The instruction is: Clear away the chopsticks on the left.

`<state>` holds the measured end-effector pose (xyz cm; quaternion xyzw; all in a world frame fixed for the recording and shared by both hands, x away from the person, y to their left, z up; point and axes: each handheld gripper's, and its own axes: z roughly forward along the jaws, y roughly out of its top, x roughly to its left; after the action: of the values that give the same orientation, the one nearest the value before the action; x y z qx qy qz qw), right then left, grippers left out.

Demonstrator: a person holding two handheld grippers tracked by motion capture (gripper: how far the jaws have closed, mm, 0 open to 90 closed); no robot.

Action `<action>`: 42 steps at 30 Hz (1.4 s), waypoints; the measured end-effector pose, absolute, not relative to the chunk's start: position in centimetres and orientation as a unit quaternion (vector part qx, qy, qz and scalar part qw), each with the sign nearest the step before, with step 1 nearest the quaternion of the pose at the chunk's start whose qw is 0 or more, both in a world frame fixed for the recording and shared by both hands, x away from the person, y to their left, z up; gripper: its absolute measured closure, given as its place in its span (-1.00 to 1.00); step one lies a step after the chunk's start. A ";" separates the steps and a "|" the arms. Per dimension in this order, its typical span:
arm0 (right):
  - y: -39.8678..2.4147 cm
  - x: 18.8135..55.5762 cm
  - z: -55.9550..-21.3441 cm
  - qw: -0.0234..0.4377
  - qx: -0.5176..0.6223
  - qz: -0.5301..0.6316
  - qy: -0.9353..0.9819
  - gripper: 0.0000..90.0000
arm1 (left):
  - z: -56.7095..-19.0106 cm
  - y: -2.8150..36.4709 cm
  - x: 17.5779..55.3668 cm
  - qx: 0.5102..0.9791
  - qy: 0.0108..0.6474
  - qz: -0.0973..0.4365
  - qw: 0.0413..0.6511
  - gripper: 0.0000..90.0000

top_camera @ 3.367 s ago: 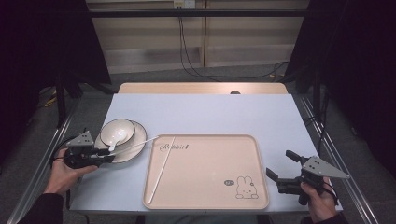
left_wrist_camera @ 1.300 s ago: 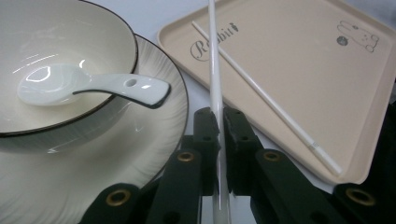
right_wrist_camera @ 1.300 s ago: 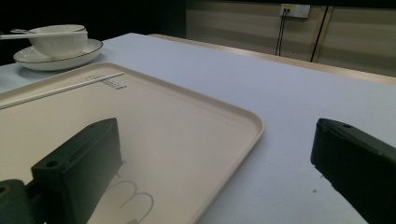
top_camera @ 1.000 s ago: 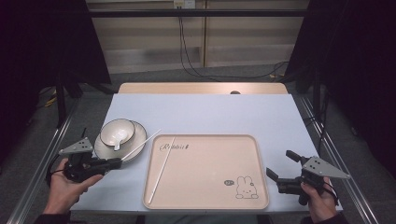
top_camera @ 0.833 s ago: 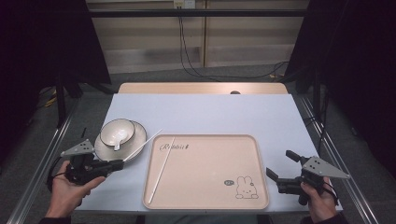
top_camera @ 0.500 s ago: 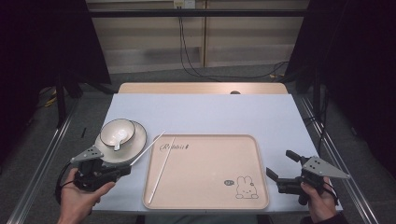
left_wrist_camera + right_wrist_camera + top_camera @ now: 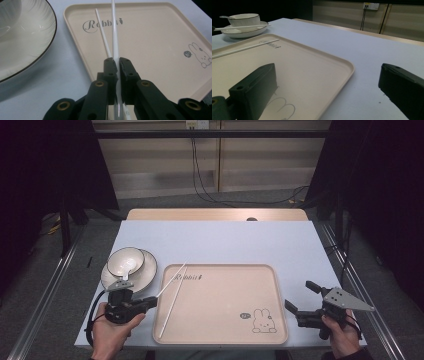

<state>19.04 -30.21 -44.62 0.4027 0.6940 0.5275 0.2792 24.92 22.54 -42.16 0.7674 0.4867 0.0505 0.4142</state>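
My left gripper [image 7: 150, 301] sits at the table's front left, beside the beige tray's [image 7: 225, 295] left edge. Its jaws are shut on a white chopstick [image 7: 172, 279] that slants up and away over the tray's rim. In the left gripper view, that chopstick [image 7: 113, 30] runs out from between the closed jaws of the left gripper [image 7: 117, 62]. A second white chopstick [image 7: 172, 302] lies inside the tray along its left side. My right gripper [image 7: 300, 295] rests at the front right of the table, open and holding nothing [image 7: 328, 72].
A white bowl [image 7: 126, 260] with a spoon in it stands on a dark-rimmed plate [image 7: 147, 270], behind the left gripper. The tray carries a rabbit drawing [image 7: 262, 320] near its front right corner. A wooden strip [image 7: 215, 214] runs along the table's far edge.
The left hand has moved right and toward the front, from beside the plate to the tray's left edge, carrying the chopstick with it. The right gripper has stayed put.
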 end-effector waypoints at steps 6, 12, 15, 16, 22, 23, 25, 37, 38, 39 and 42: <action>-30.2 19.0 -44.6 0.279 0.403 0.528 0.693 -0.97 | -42.2 21.0 25.1 0.763 0.500 0.059 0.405 0.88; -30.1 19.1 -44.7 0.278 0.403 0.526 0.695 -0.97 | -42.7 19.5 25.3 0.763 0.511 0.056 0.391 0.88; -30.2 19.0 -44.7 0.278 0.404 0.526 0.695 -0.97 | -42.9 19.0 25.3 0.761 0.517 0.057 0.388 0.88; -30.2 19.1 -44.7 0.279 0.404 0.527 0.694 -0.97 | -43.2 18.4 25.4 0.761 0.520 0.057 0.384 0.88; -30.2 19.1 -44.7 0.278 0.403 0.527 0.695 -0.97 | -43.8 17.2 25.6 0.754 0.531 0.070 0.380 0.88; -30.2 19.1 -44.7 0.276 0.401 0.527 0.697 -0.97 | -43.9 17.0 25.6 0.755 0.533 0.069 0.376 0.88; -30.1 19.0 -44.7 0.276 0.401 0.527 0.696 -0.97 | -44.3 16.7 25.7 0.752 0.538 0.064 0.375 0.88; -30.1 19.1 -44.7 0.277 0.400 0.527 0.697 -0.97 | -45.1 15.7 25.5 0.762 0.544 0.060 0.347 0.88; -30.1 19.1 -44.7 0.276 0.399 0.528 0.697 -0.97 | -45.1 15.7 25.4 0.761 0.544 0.060 0.347 0.88; -30.1 19.1 -44.7 0.276 0.399 0.528 0.697 -0.97 | -45.1 15.6 25.4 0.763 0.544 0.059 0.343 0.88; -30.2 19.1 -44.7 0.276 0.400 0.528 0.697 -0.97 | -45.3 15.4 25.2 0.767 0.546 0.057 0.333 0.88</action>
<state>19.05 -30.16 -44.69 0.3997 0.6968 0.5276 0.2764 25.19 15.42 -45.26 0.7670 0.5456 0.0570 0.3328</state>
